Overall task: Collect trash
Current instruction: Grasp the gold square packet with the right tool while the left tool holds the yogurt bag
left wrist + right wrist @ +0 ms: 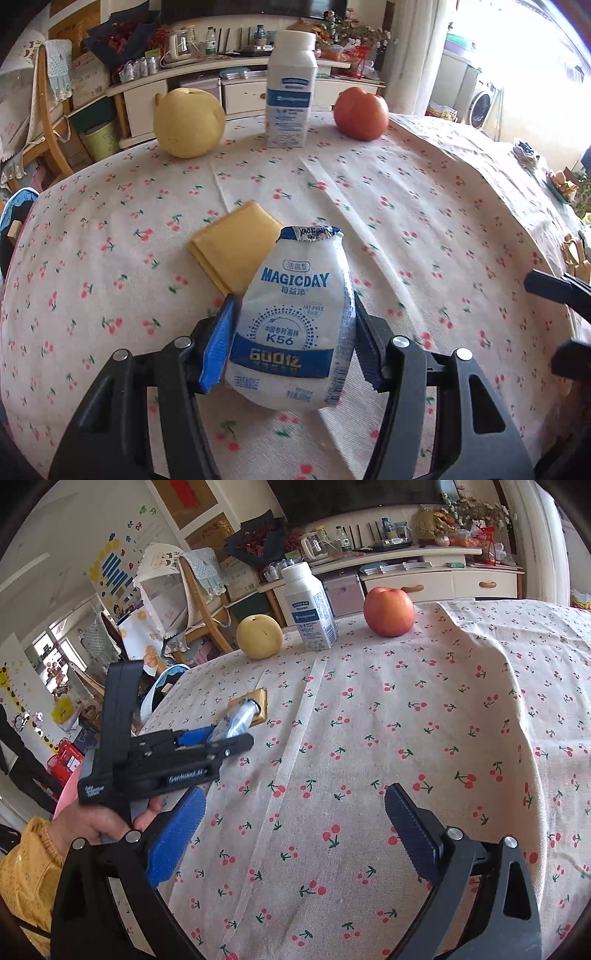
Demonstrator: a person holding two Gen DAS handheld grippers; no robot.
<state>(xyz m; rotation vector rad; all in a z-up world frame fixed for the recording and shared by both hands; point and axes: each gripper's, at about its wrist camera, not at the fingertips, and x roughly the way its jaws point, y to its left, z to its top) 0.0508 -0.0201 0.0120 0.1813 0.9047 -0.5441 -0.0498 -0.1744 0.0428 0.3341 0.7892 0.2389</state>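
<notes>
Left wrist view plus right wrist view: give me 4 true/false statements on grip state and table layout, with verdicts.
1. The left gripper is shut on the Magicday bottle. True.
2. The right gripper holds the apple. False: its jaws are open and empty; the apple sits far across the table.
3. The tall white bottle stands upright between the pear and the apple. True.
4. The yellow folded packet is stacked on the pear. False: it lies flat on the tablecloth, just beyond the held bottle.
</notes>
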